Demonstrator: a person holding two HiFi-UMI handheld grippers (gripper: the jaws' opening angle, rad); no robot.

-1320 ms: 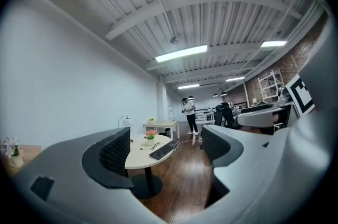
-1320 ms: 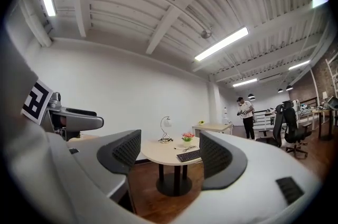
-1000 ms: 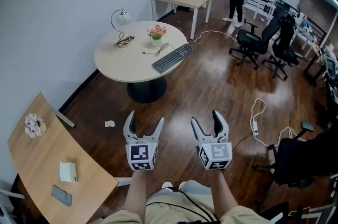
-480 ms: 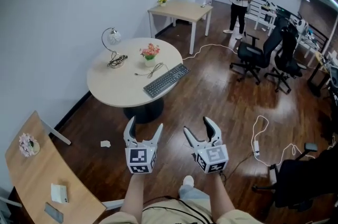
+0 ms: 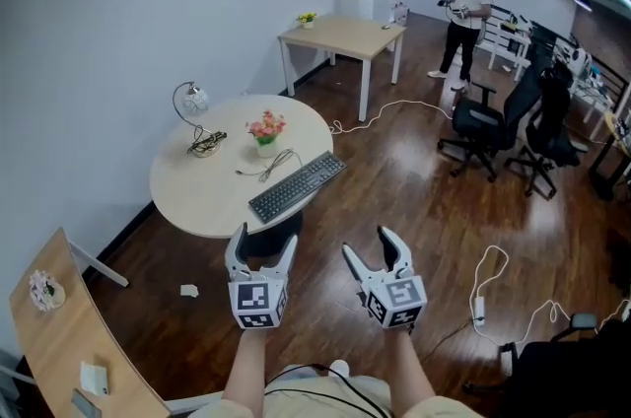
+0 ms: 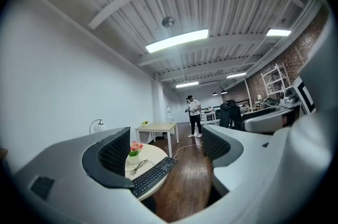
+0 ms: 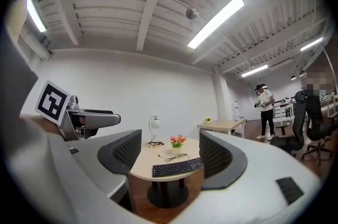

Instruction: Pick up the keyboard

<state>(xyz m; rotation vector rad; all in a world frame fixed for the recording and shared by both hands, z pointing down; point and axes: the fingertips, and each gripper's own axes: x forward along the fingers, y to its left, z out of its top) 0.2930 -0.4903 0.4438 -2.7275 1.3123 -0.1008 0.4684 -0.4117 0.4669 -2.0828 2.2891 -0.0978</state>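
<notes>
Pickup not begun
The keyboard (image 5: 297,187) lay untouched on the counter (image 5: 197,194); the left claw (image 5: 263,243) and right claw (image 5: 370,246), both released and empty, hung short of it.

Glossy dark wood floor (image 5: 414,179); matt pale wood tabletop (image 5: 197,194); black matt plastic keyboard (image 5: 296,187); left gripper (image 5: 263,239) jaws smooth grey plastic, pads (image 6: 117,150) ribbed

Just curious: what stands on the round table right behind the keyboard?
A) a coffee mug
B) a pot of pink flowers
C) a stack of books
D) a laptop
B: in the head view a small flower pot with pink blooms stands on the round table just behind the keyboard.
</notes>
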